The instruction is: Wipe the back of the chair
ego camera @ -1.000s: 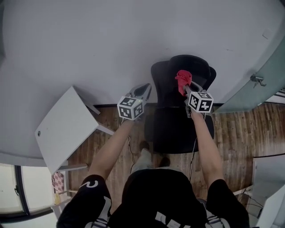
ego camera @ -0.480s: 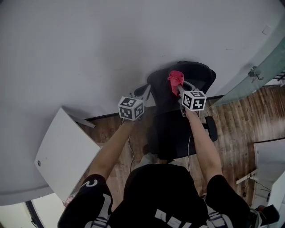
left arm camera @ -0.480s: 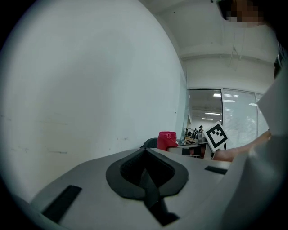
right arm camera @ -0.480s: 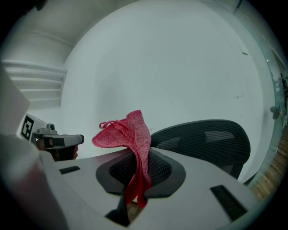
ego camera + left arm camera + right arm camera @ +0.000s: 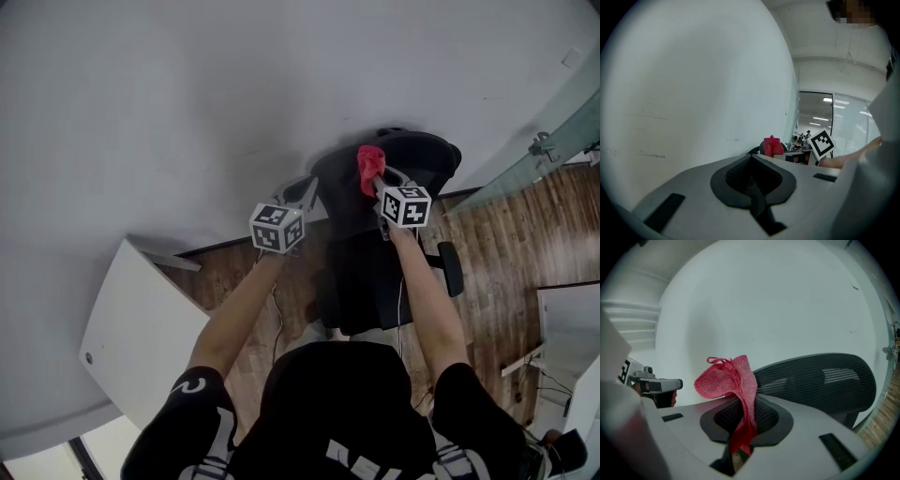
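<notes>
Firmly the right gripper [image 5: 740,420] pinches a red cloth [image 5: 729,380] by the chair back [image 5: 820,380] — the left gripper [image 5: 752,180], jaws pressed together, hovers beside it.

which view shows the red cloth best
The right gripper view: the red cloth sits large mid-frame, pinched in the shut right hand-held gripper, with the chair back behind it. The head view shows only a small red bunch against the chair back. The left gripper view shows a tiny red blob far off.

The chair [image 5: 422,159] stands against the wall [image 5: 187,94], the table [image 5: 141,347] well left of it.
</notes>
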`<state>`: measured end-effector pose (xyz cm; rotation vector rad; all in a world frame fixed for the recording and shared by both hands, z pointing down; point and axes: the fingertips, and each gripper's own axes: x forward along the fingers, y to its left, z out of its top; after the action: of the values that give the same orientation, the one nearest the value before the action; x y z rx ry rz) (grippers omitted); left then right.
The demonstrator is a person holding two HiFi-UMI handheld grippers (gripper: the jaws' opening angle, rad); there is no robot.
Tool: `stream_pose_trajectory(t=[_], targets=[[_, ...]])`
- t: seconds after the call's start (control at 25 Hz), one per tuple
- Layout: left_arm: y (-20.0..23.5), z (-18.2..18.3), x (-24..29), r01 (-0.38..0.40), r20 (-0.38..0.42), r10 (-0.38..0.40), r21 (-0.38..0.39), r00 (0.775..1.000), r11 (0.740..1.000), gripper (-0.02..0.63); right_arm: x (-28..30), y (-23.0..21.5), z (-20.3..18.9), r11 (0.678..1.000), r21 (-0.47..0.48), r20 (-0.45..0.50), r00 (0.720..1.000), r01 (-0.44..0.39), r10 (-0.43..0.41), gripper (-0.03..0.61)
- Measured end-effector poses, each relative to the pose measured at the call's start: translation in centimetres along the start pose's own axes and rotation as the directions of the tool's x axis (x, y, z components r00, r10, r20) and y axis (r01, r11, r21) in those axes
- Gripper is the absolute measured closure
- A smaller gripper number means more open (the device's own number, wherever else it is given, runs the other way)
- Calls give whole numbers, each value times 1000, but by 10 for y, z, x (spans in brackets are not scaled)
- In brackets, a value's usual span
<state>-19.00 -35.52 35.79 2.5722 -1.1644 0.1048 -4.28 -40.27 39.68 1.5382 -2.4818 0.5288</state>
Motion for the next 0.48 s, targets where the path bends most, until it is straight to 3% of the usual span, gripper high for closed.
stream_pose_trajectory(t=[0.2, 0.48], targets=[[-10, -6, 22, -11, -15, 11, -4, 1000, 1000, 589, 4, -13, -2, 1000, 4, -7, 1000, -30, 31, 508], [-41, 7, 61, -30, -1, 30, 19, 1000, 999, 589, 2, -64, 9, 1000, -13, -29, 1000, -3, 3, 508]])
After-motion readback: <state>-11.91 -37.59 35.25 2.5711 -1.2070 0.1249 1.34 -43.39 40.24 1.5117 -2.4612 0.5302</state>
